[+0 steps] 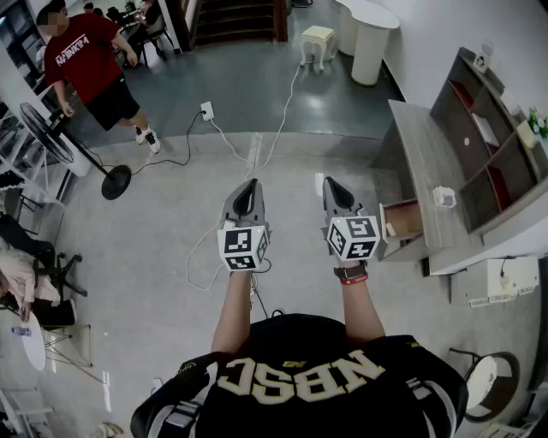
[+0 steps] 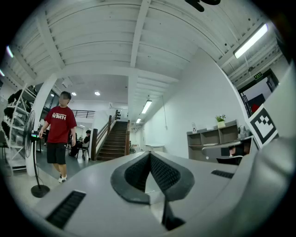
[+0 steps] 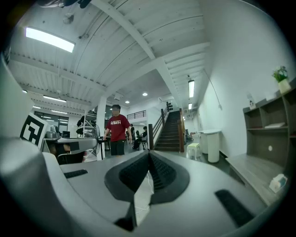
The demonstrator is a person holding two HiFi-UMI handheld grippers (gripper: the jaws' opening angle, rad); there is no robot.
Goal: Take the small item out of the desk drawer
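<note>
The dark ribbed fingers (image 2: 165, 175) of the left gripper (image 2: 149, 153) meet tip to tip, with nothing between them. The fingers (image 3: 132, 175) of the right gripper (image 3: 149, 152) are likewise closed on each other and hold nothing. In the head view both grippers are held side by side and about level above the pale grey floor (image 1: 154, 248), the left at 9 o'clock of the right. Each carries its cube with square markers.

At 3 o'clock of the right gripper, near it but apart, a drawer with a reddish-brown inside (image 1: 404, 217) stands pulled out of the grey wood-grain bench (image 1: 419, 154). The small item cannot be made out inside it from any view. A small white box (image 1: 443, 197) stands on the bench top at 2 o'clock of the drawer. A grey open shelf unit (image 1: 488, 145) runs along the far side of the bench, with a small green potted plant (image 1: 538, 124) on top.

At 10 o'clock of the left gripper, well apart, a person in a red T-shirt and black shorts (image 1: 86, 60) stands beside a black standing fan (image 1: 51, 137). White cables (image 1: 282, 111) trail over the floor at 12 o'clock, and a dark staircase (image 1: 235, 17) lies beyond them.
</note>
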